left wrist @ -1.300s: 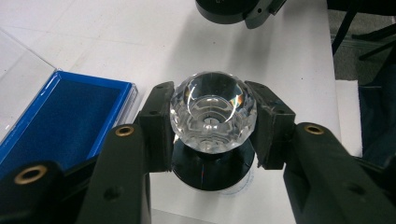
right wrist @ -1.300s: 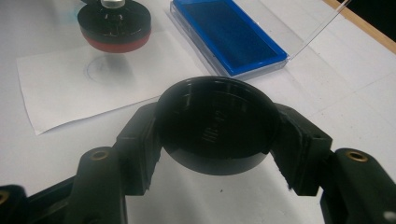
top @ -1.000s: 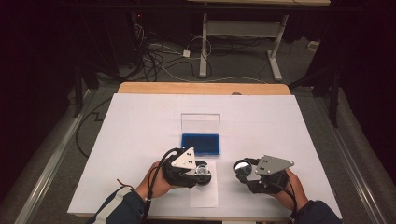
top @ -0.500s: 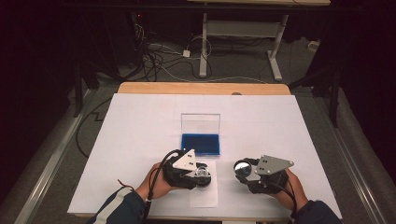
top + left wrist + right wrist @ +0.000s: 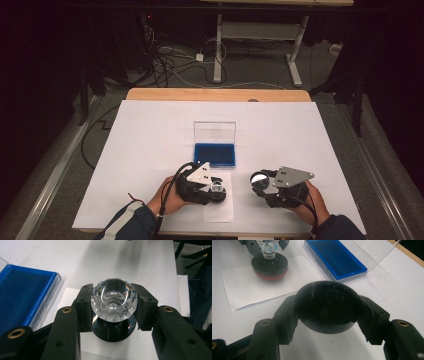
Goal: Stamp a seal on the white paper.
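High view: on the white worktop (image 5: 150, 130), a blue-lined clear case (image 5: 215, 154) lies open. Left gripper (image 5: 113, 306) view: fingers pinch a faceted glass knob (image 5: 113, 300) standing on paper (image 5: 67, 293). Right gripper (image 5: 328, 308) view: fingers clamp a smooth black disc (image 5: 328, 307).

The white tabletop (image 5: 150, 150) is bright under light from above, but the room around it is very dark. The glass ball (image 5: 113, 300) shines with glare. The high view looks a bit blurry, maybe grainy.
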`<action>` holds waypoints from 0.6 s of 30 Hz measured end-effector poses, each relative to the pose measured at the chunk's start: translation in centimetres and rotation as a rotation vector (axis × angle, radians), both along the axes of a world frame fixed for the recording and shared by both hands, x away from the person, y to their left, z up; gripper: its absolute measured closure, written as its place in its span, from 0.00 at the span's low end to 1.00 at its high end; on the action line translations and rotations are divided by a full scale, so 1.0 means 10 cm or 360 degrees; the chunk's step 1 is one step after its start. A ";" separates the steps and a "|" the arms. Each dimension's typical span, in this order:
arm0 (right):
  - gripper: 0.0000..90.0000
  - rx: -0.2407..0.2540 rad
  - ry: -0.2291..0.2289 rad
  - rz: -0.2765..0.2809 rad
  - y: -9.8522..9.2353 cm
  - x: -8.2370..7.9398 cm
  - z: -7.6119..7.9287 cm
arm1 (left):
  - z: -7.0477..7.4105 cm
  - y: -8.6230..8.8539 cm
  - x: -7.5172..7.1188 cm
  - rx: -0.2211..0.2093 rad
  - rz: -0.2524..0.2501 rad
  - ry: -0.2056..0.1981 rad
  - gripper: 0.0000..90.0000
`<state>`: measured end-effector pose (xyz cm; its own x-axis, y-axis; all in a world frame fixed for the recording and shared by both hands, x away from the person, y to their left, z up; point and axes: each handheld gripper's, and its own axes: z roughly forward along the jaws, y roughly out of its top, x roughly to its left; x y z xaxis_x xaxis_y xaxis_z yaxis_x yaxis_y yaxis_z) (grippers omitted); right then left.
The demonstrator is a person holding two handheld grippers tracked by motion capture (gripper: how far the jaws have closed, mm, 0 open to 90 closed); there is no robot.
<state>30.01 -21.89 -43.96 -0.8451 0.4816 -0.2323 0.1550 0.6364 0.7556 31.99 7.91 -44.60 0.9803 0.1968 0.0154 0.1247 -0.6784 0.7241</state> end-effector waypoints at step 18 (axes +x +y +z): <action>0.42 -0.0001 -0.0003 0.0003 0.00 -0.01 0.00 | -0.11 -0.04 -0.02 0.0047 -0.0005 -0.0031 0.60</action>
<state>29.94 -21.93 -43.91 -0.8456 0.4798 -0.2341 0.1524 0.6371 0.7556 31.80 7.55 -45.70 0.9805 0.1926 0.0402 0.1085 -0.6998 0.7061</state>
